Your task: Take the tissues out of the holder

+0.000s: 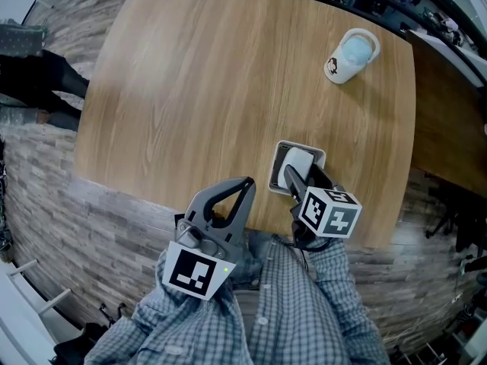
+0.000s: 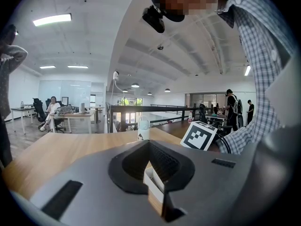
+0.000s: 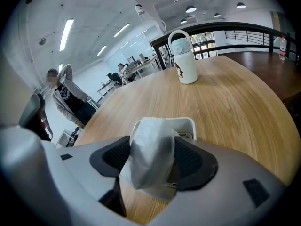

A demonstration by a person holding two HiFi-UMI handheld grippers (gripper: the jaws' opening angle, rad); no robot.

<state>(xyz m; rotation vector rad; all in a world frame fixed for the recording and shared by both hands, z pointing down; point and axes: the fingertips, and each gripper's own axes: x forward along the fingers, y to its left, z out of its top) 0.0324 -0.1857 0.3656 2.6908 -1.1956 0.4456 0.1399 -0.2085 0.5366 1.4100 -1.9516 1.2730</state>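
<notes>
One white tissue (image 3: pixel 150 159) stood up out of one white, square holder (image 3: pixel 187 123). The holder sat on a round wooden worktop (image 1: pixel 213 90), near the edge closest to the person.

The right tongs (image 1: pixel 303 175) pointed down over the holder with their jaws spread wide. The raised tissue stood in the gap between the two dark pads and filled most of it. The jaws were not squeezed onto it.

The left tongs (image 1: pixel 245 182) hung just to the left of the holder, over the worktop's near edge. Their jaw tips met and they held nothing.

One white bottle (image 1: pixel 351 55) with a pale blue lid and a carrying loop stood upright on the far right side of the worktop, well apart from the holder.

There were two tongs in all, one in each hand. Sleeves of a checked shirt (image 1: pixel 304 303) showed behind them in the head view.
</notes>
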